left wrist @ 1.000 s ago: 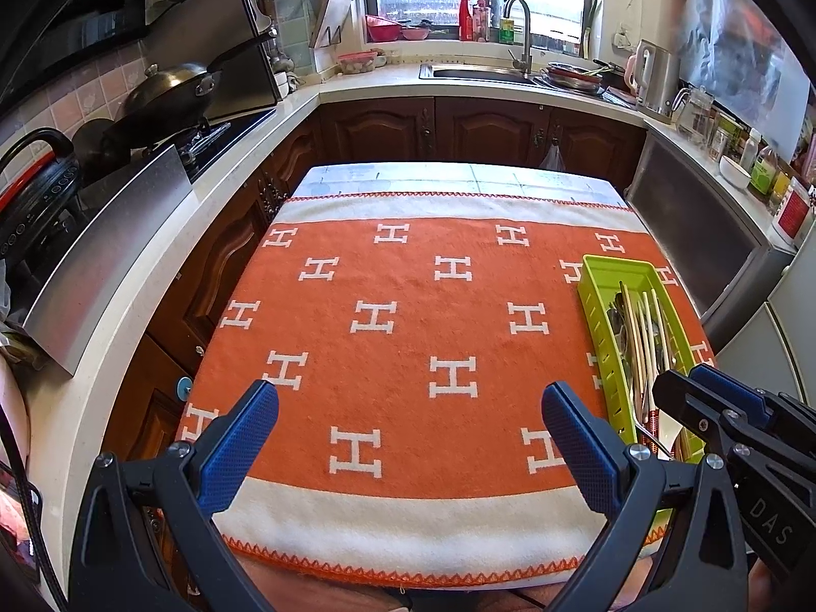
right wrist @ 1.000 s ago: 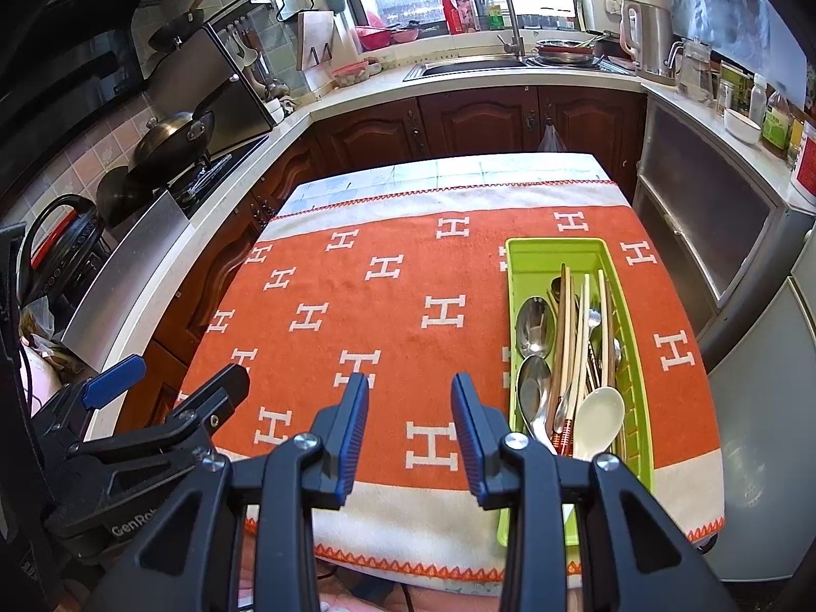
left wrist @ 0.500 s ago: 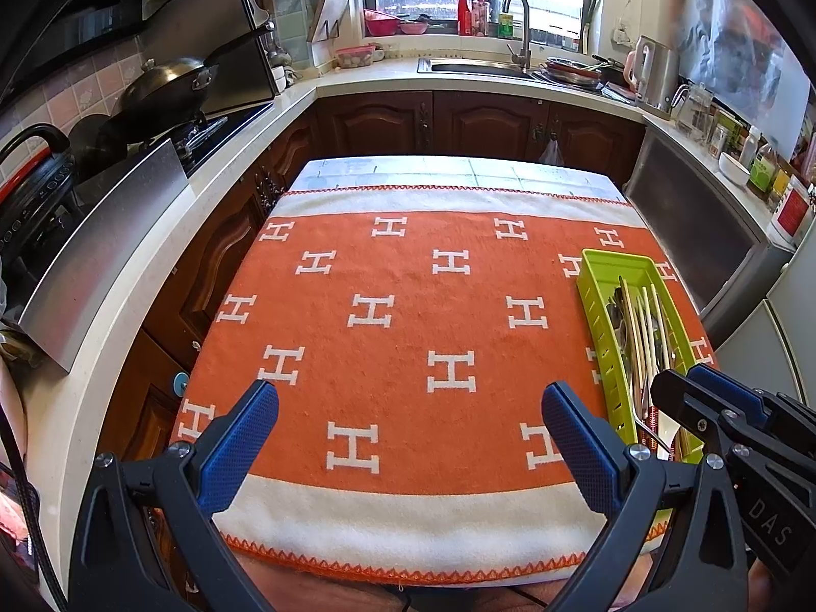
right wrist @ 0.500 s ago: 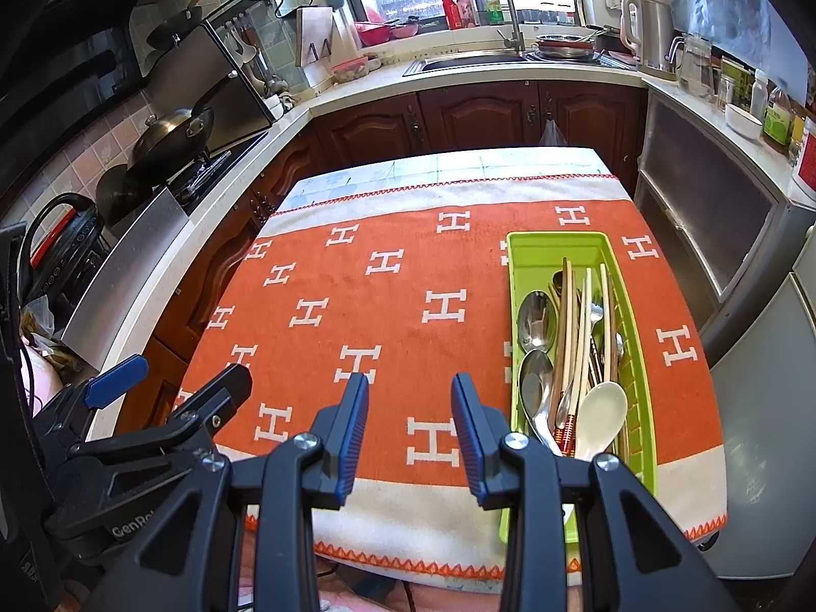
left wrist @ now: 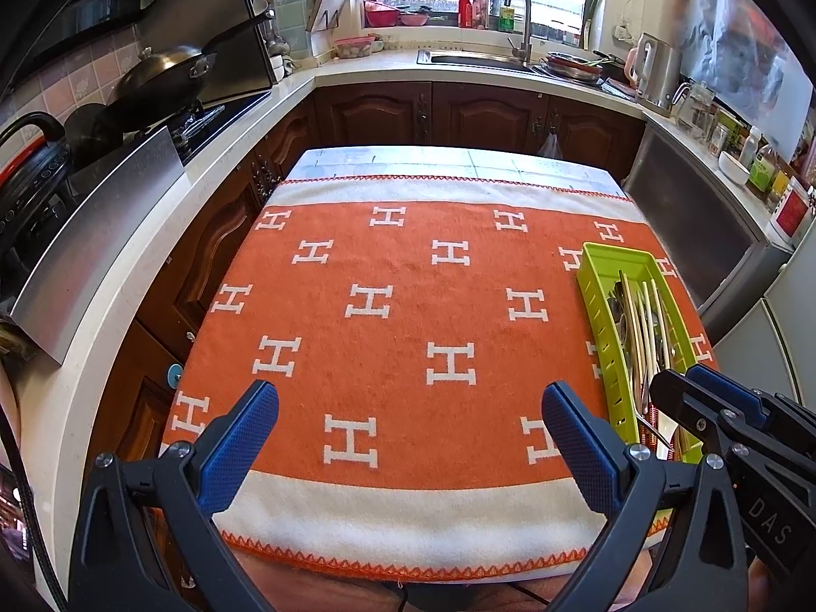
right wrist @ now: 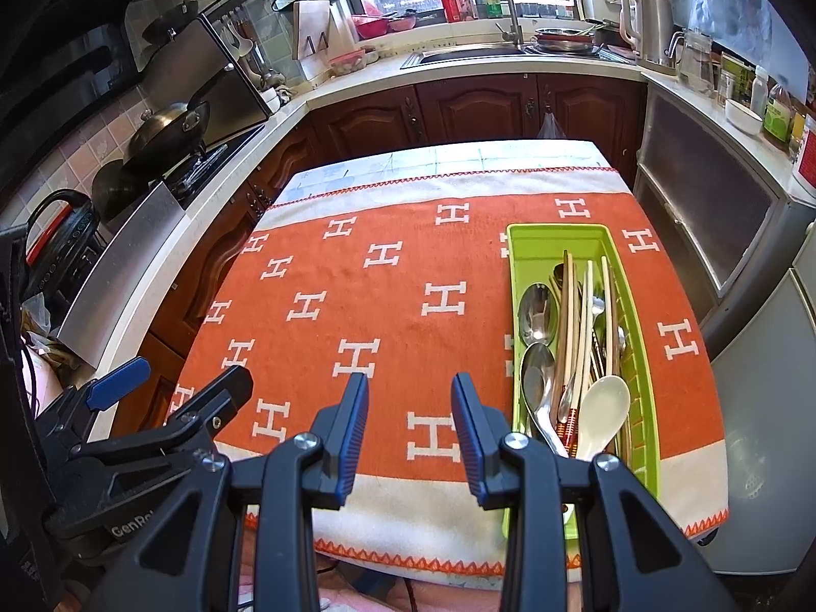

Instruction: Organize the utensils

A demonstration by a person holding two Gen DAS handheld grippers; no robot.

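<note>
I held both grippers, left (left wrist: pixel 410 423) and right (right wrist: pixel 409 415), jaws apart and empty, beside the lime-green plastic cutlery tray (right wrist: pixel 635 275).

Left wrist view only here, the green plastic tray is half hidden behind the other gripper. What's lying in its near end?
Observer: A white ceramic soup spoon lies bowl-up in the near end of the green plastic tray.
Operator: Any metal spoons?
Observer: Two steel spoons, one behind the other, along the tray's left wall.
Operator: Is the right gripper holding anything?
Observer: No, the right gripper is partly open over the orange H-patterned towel, with nothing between its pads.
</note>
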